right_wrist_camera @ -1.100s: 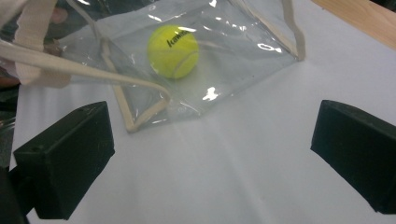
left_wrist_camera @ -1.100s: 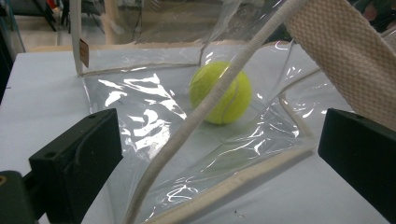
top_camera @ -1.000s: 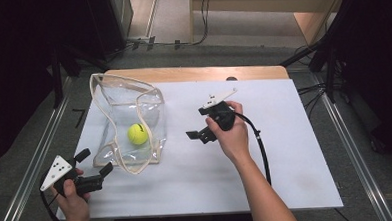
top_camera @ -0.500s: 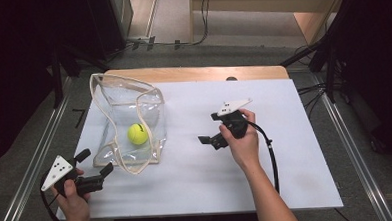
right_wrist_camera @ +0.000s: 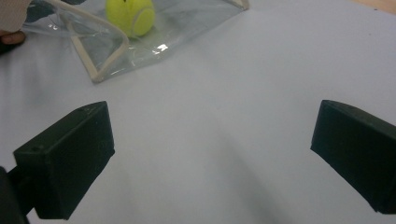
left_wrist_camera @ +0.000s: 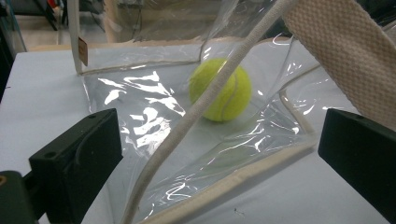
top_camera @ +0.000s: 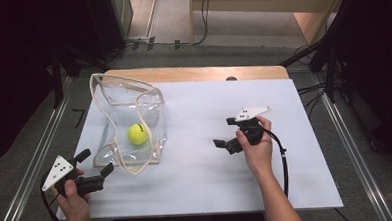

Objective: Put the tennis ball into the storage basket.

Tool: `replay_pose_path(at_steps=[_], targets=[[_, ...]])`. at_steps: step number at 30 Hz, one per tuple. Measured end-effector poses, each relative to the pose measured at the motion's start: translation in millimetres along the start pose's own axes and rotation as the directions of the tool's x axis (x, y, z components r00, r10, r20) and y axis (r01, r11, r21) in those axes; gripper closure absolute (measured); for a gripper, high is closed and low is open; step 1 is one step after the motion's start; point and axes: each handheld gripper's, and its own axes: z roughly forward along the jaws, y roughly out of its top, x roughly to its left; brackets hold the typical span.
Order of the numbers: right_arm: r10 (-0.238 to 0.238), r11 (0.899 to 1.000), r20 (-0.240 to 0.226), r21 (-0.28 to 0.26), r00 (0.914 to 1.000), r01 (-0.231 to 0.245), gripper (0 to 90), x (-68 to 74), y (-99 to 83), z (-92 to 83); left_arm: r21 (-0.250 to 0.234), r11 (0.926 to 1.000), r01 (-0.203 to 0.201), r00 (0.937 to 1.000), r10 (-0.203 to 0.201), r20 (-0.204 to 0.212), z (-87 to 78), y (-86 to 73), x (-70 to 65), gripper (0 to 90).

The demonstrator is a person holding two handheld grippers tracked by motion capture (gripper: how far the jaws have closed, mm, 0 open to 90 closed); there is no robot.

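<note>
Withdrawn rightward, right tongs (top_camera: 224, 133) gape empty, left tongs (top_camera: 95, 163) wide beside the clear bag (top_camera: 146, 100) — tennis ball (top_camera: 138, 133) already inside.

A glossy clear plastic bag (top_camera: 129, 121) edged in rough cream woven cloth holds a fuzzy yellow felt tennis ball (top_camera: 138, 133). The smooth matt white table sheet (top_camera: 197, 190) covers pale wood. The 2 grippers' black jaws look matt plastic.

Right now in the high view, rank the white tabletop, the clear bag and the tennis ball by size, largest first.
1. White tabletop.
2. Clear bag.
3. Tennis ball, lying inside the bag.
</note>
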Motion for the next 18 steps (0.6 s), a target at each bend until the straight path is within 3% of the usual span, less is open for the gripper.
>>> replay_pose_path(at_steps=[18], targets=[[0.083, 0.995, 0.079, -0.059, 0.9935, -0.078, 0.0, -13.4, -48.7, -44.5, -0.002, 1.0000, -0.002, 1.0000, 0.002, -0.002, -0.3, -0.4, -0.1, 0.0]])
